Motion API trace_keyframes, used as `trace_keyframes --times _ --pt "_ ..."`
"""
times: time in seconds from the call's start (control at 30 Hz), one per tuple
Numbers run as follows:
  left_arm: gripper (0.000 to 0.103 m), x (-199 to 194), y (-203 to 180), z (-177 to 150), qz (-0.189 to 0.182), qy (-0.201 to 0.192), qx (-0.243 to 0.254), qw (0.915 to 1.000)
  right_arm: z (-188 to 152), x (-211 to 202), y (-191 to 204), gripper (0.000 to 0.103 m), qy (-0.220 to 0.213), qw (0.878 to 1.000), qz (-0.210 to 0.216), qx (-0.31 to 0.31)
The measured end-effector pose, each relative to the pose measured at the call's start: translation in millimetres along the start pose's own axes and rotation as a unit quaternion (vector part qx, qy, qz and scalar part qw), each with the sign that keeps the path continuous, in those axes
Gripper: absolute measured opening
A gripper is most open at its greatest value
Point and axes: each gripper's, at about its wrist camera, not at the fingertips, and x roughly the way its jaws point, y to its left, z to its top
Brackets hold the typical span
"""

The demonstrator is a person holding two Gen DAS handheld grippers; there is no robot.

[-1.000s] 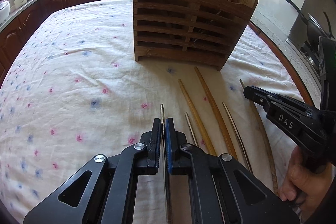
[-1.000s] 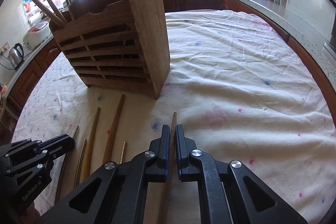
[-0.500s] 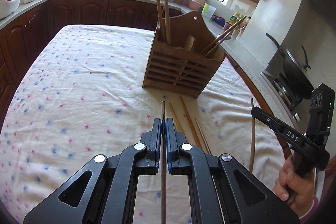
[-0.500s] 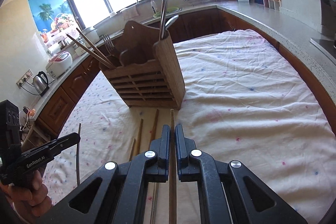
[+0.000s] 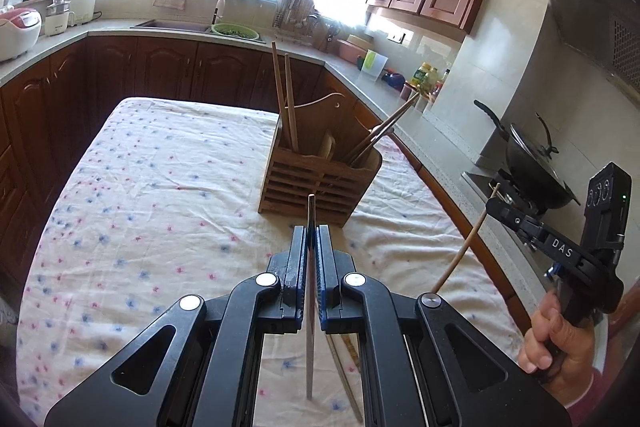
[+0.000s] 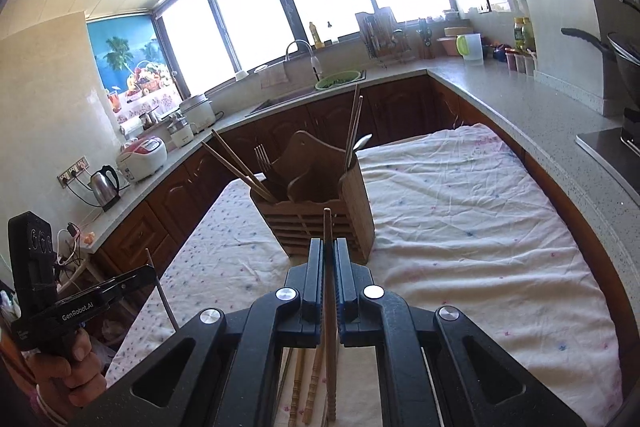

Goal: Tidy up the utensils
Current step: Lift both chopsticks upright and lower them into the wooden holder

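My left gripper [image 5: 311,233] is shut on a metal chopstick [image 5: 310,211] and holds it high above the table, short of the wooden utensil holder [image 5: 316,183]. My right gripper [image 6: 328,247] is shut on a wooden chopstick [image 6: 327,227], also raised and pointing at the holder [image 6: 320,215]. Each gripper shows in the other's view, the right one [image 5: 494,201] with its chopstick [image 5: 464,251], the left one [image 6: 150,271] with its metal stick [image 6: 162,291]. The holder has chopsticks, a fork and a spoon standing in it. More chopsticks [image 6: 304,387] lie on the cloth below.
The table carries a white flowered cloth [image 5: 152,187]. A granite counter [image 6: 540,131] runs along the right, with a wok [image 5: 532,167] on the stove. A sink [image 6: 312,91], rice cookers and a kettle [image 6: 105,183] stand on the far counter.
Both grippers have risen from the cloth, each lifting its chopstick clear. The holder now looks farther off and lower in both views.
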Motion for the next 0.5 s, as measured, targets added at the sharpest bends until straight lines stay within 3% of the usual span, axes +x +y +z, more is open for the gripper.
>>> trace_keyframes --times 0.5 --pt "0.003 -5.6 -5.0 10.7 -0.002 -0.019 0.006 0.9998 15.8 -7.3 1.8 0.005 -0.027 1.0 0.005 0.002"
